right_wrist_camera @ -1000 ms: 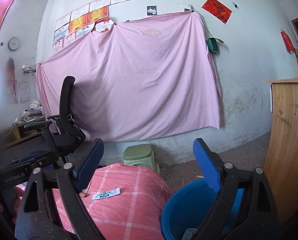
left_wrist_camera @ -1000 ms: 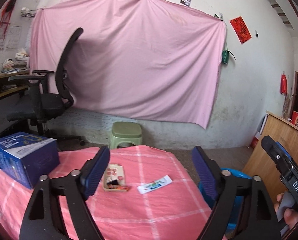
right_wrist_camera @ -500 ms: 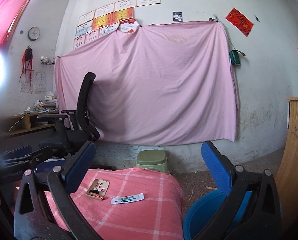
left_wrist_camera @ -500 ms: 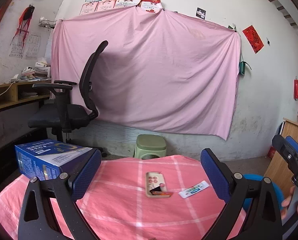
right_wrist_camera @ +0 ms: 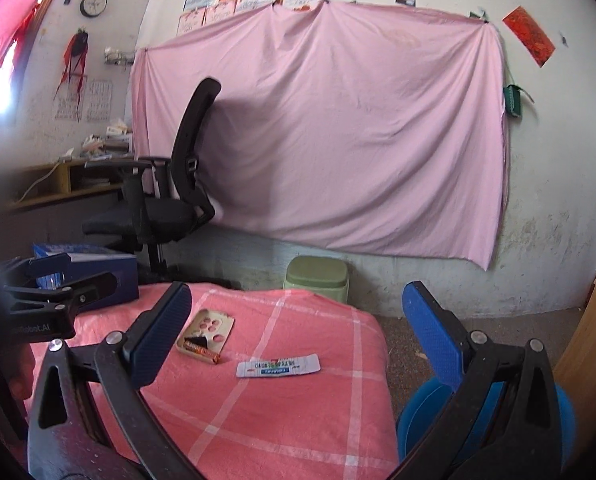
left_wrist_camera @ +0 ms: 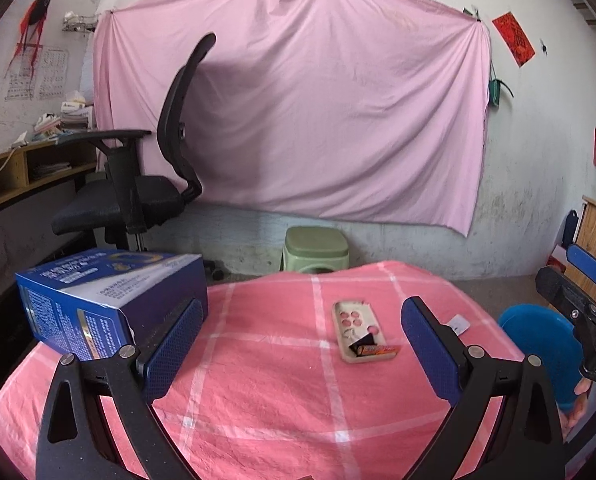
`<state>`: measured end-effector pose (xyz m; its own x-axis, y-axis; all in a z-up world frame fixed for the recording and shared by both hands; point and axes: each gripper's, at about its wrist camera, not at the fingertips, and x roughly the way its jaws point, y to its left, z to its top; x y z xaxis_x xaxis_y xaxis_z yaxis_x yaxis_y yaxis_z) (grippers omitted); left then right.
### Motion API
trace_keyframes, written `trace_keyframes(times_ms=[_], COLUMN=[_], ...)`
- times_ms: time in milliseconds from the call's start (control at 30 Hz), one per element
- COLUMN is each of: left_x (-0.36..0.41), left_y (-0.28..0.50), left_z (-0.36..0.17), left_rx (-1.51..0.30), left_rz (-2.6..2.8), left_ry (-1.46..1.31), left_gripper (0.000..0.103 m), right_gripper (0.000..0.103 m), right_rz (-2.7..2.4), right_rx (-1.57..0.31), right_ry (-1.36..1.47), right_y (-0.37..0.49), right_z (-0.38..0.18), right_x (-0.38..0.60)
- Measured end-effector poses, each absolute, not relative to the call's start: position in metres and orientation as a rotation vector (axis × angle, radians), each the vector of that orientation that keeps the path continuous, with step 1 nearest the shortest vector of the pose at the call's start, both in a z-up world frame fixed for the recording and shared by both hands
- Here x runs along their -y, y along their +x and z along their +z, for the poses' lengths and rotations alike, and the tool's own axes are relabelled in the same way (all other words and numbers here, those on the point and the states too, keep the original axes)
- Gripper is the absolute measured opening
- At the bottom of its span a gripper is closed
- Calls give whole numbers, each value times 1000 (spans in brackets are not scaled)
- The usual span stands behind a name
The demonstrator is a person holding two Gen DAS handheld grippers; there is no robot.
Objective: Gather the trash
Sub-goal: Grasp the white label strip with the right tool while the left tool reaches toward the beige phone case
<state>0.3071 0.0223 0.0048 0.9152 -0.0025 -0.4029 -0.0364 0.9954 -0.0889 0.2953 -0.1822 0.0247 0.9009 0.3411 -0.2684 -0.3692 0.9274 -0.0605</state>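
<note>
On the pink checked tablecloth (left_wrist_camera: 282,392) lie a beige blister card (left_wrist_camera: 353,330) with an orange wrapper (left_wrist_camera: 377,350) on its near end, and a white-green sachet (right_wrist_camera: 278,366), mostly hidden behind my right finger in the left wrist view. The card (right_wrist_camera: 208,332) and wrapper (right_wrist_camera: 202,354) also show in the right wrist view. A blue bin (right_wrist_camera: 485,428) stands beside the table's right side. My left gripper (left_wrist_camera: 301,352) is open and empty above the cloth. My right gripper (right_wrist_camera: 294,344) is open and empty, over the table's right part.
A large blue box (left_wrist_camera: 110,300) sits at the table's left. Behind the table stand a green stool (left_wrist_camera: 315,246), a black office chair (left_wrist_camera: 146,184) and a pink sheet on the wall. A wooden cabinet (right_wrist_camera: 593,320) is at the right.
Both grippers have swung and moved left over the table; the blister card, wrapper and sachet now sit nearer the middle of both views. Both stay open.
</note>
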Motion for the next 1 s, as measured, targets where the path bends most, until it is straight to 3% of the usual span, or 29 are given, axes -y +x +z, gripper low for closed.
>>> trace_keyframes(times_ms=[333,367,433,533,733,867,1000], left_x=[-30,-30,-28,-26,-23,-23,-23], left_y=[350,354,362,376,404,421,431], left_z=[-25,-28,-31,-34,-39,-43,-48], left_rx=[-649,-669,-704,-757,-835,-878,-921], left_rz=[-117,-129,-152,-172,-211,-213,-218], left_ry=[-151,-161,-173,-189,-234,-269,-297], left_gripper=[94,91,73,56,32,25,12], right_gripper=[103,103,103,103,89,83,80], right_rz=[350,346,347,350,361,360,367], right_rx=[-525,-539,-599,-681,-799,-848,-902], right_ry=[-107,-102,-92,-85,-115,-108,-72], right_y=[341,343,355,372,392,399,406], right_z=[-4,-5,-11,-21,-35,-42,-49], right_x=[175,176,175,170,161,162,167])
